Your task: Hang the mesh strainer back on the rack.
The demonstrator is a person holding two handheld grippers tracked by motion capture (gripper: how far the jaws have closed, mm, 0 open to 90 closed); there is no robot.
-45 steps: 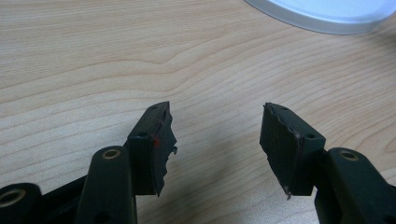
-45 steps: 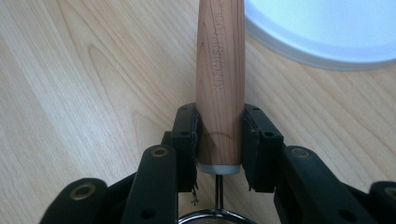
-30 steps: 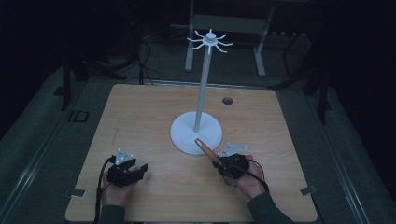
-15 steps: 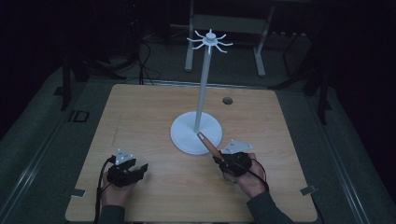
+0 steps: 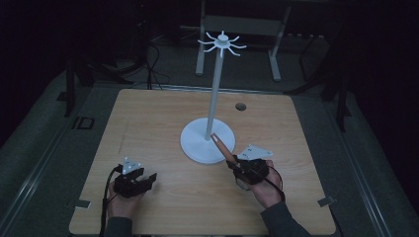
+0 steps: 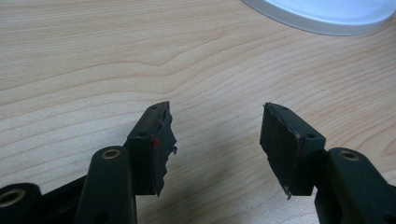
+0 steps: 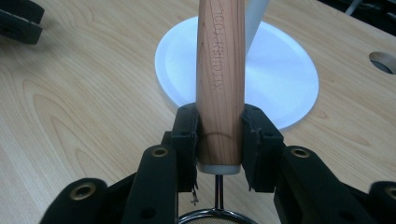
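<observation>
Wooden handle sits clamped between my right gripper's jaws, pads pressing both its sides near the capped end; a thin metal stem and a bit of wire ring run out below that cap. Handle has lettering burned along it, too blurred for me to read. In the high view the handle angles up and away from the right gripper, tip over the near edge of the white stand base, close to the pole. I can't tell if it touches either. Stand has a spoked hook crown on top, sits mid-table. My left gripper is wide open with nothing between the jaws, bare wood under it, stand base edge at the top of its view. From above it sits at the near left, well apart from the stand
</observation>
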